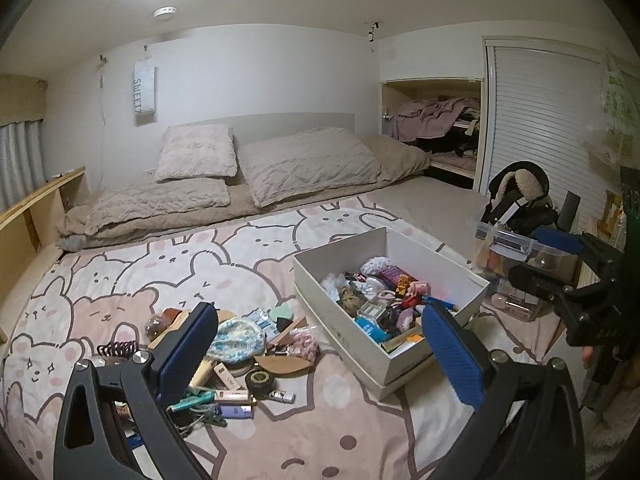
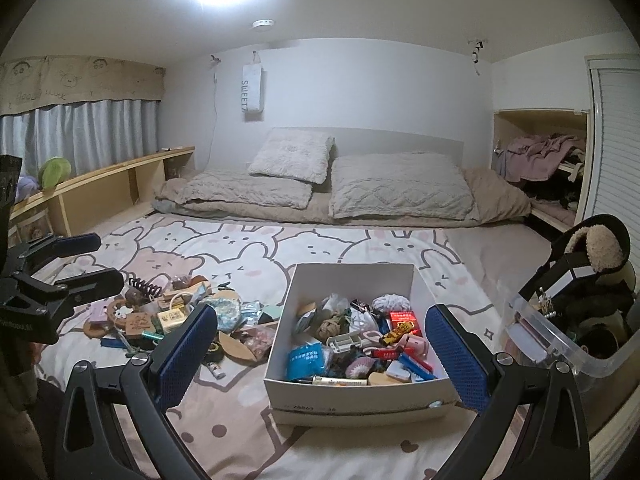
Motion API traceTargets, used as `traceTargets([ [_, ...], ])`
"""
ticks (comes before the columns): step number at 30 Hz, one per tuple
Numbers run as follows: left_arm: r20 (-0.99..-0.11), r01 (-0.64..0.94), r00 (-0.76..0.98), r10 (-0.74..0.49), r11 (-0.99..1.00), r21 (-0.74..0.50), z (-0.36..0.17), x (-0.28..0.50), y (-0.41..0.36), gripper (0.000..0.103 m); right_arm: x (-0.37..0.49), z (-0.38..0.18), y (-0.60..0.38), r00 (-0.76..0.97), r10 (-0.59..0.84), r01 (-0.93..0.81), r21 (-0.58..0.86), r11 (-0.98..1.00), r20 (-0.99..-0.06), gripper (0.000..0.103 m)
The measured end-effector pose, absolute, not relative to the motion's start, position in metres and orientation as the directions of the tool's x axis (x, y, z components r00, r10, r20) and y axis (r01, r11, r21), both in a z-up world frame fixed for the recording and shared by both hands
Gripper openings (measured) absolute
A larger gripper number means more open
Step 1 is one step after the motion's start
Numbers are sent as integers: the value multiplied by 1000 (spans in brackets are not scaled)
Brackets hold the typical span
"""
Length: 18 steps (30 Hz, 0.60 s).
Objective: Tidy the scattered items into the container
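A white cardboard box stands on the bed, holding several small items. A pile of scattered items lies on the sheet to its left: a blue-white knitted piece, a black round tin, tubes, wooden pieces, a black hair claw. My left gripper is open and empty, held above the pile and the box's near-left corner; it also shows in the right wrist view. My right gripper is open and empty above the box's front; it also shows in the left wrist view.
The bed has a pink bunny-print sheet, with pillows and a duvet at the back. A clear plastic bin and a black fleece-lined coat sit to the right. A wooden shelf runs along the left.
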<state>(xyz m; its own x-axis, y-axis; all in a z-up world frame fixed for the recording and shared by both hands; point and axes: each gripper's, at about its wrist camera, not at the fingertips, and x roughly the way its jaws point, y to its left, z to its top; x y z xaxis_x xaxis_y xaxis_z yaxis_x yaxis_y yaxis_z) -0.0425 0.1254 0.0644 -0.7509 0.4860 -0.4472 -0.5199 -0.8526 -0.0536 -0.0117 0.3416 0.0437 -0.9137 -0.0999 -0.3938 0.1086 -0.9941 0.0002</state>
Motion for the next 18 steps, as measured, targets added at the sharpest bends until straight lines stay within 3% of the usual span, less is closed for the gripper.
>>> traceTargets([
  [18,-478,-495,-746,465,-866,-71,44,-39,103,102,-3,29,329,-902,-101,114,-6,-993,-420,103],
])
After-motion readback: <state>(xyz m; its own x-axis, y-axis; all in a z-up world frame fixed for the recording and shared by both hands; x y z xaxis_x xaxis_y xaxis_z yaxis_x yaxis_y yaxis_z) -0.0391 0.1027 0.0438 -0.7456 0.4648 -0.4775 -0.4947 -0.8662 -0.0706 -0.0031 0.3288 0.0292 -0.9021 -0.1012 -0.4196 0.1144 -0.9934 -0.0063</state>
